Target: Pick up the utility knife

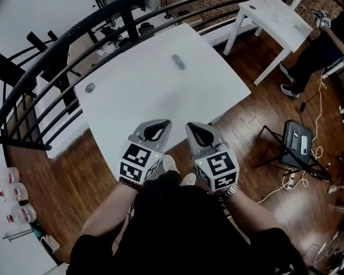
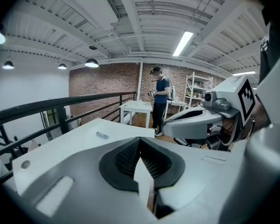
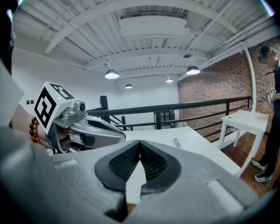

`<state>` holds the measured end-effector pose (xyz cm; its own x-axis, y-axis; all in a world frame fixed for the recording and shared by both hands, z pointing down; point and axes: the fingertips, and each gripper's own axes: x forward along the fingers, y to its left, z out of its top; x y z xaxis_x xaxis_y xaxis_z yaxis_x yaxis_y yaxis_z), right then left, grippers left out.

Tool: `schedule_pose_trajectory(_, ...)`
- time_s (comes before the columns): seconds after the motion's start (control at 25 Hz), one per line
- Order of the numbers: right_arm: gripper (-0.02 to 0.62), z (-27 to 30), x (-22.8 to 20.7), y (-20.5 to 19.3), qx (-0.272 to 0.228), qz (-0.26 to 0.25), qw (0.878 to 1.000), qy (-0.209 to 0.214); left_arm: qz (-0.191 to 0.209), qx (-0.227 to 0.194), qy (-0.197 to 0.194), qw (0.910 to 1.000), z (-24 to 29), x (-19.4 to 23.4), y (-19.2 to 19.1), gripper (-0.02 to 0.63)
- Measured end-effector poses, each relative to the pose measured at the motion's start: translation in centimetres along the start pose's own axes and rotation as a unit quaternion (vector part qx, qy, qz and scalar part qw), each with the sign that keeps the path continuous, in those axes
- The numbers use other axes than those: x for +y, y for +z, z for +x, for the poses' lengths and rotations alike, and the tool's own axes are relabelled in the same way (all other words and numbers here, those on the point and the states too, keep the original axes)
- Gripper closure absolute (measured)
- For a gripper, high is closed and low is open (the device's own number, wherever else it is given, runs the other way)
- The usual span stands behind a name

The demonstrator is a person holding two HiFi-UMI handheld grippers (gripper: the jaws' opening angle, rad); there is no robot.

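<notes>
Utility knife (image 1: 178, 62) lies untouched toward the far side of the white table (image 1: 132, 107), left gripper (image 1: 159, 125) and right gripper (image 1: 194, 126) both pinched together and empty at the near edge, so I'd say it's the reach-out step: one has to spread its jaws first.

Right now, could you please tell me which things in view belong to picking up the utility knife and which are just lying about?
Belongs to the job: utility knife on the white table; left hand-held gripper and right hand-held gripper, both shut, empty.
Just lying about: small round object on that table; second white table; black chair; cables.
</notes>
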<state>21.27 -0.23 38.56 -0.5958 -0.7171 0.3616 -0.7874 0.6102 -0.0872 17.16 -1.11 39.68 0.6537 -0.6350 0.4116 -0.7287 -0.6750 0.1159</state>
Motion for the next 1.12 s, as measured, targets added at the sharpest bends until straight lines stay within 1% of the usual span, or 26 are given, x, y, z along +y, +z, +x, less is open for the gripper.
schedule_pose_trajectory(0.12,0.603,1.2,-0.7,0.7,0.011,-0.017,1.000,0.000,-0.007,-0.015,-0.002,0.9999,1.2,1.3,0.9,0.589)
schedule_pose_trajectory(0.24,0.603,2.6,-2.0,1.6,0.021,-0.035,0.999,-0.010,-0.013,-0.028,-0.010,0.9995,2.7,2.9,2.0,0.589)
schedule_pose_trajectory(0.48,0.603,6.6,-4.3,3.3,0.028,-0.037,0.998,-0.032,-0.017,-0.034,-0.025,0.9990,4.3,6.3,3.3,0.589)
schedule_pose_trajectory(0.68,0.603,9.0,-6.3,3.4,0.043,-0.031,0.998,-0.037,-0.037,-0.028,-0.018,0.9987,5.4,8.2,2.9,0.589)
schedule_pose_trajectory(0.84,0.603,11.7,-7.7,3.4,0.054,-0.034,0.998,-0.028,-0.049,-0.024,-0.010,0.9985,6.9,9.9,2.9,0.589)
schedule_pose_trajectory(1.04,0.601,14.7,-10.3,2.5,0.074,-0.038,0.996,-0.016,-0.067,-0.010,0.005,0.9977,9.7,11.9,2.4,0.589)
schedule_pose_trajectory(1.12,0.576,16.2,-11.6,2.2,0.082,-0.040,0.996,-0.008,-0.075,-0.004,0.015,0.9971,11.1,12.9,2.3,0.589)
